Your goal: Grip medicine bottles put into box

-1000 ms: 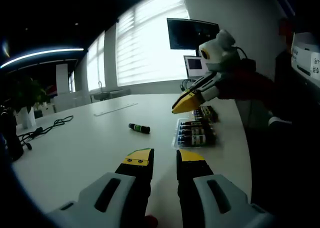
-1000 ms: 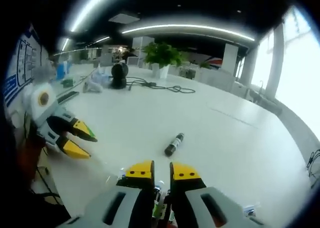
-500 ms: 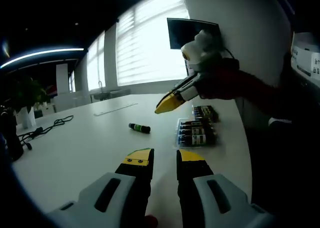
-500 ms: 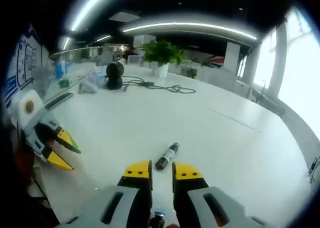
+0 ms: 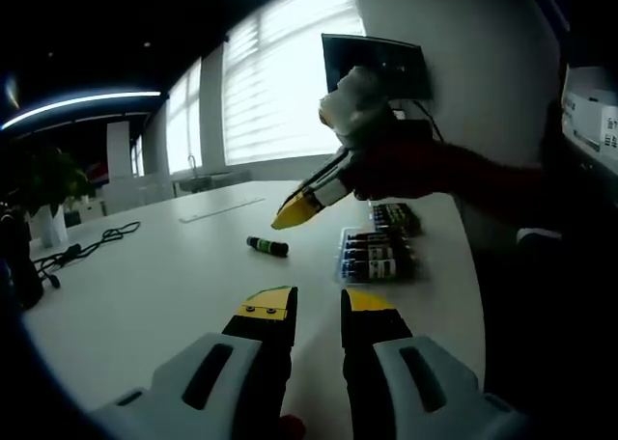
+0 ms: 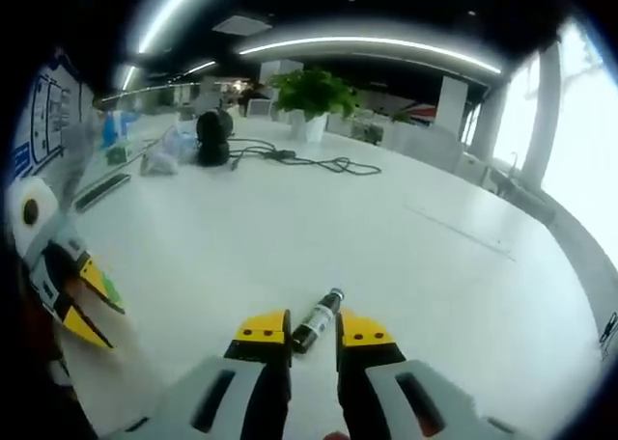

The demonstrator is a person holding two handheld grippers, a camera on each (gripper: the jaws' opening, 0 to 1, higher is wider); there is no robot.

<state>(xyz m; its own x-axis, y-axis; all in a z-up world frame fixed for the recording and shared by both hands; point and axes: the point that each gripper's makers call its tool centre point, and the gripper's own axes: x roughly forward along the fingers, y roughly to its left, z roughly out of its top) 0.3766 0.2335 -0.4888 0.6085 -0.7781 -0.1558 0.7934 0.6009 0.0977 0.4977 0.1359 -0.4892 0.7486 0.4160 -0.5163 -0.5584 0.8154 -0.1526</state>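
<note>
Here, the right gripper (image 6: 313, 332), jaws narrowly parted and empty, closes on a medicine bottle (image 6: 316, 319) lying on the white table (image 6: 406, 257), its long axis running straight ahead between the tips; the box (image 5: 375, 258) sits nearby.

Dark bottle (image 6: 316, 319), white table (image 6: 290, 228)

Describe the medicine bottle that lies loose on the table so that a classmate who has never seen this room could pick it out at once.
Start at the long white table beneath the bright window with blinds. Near its right edge a box holds rows of bottles. The loose bottle lies on its side to the left of that box, small and dark with a pale label, alone on bare tabletop, just beyond the right gripper.
</note>
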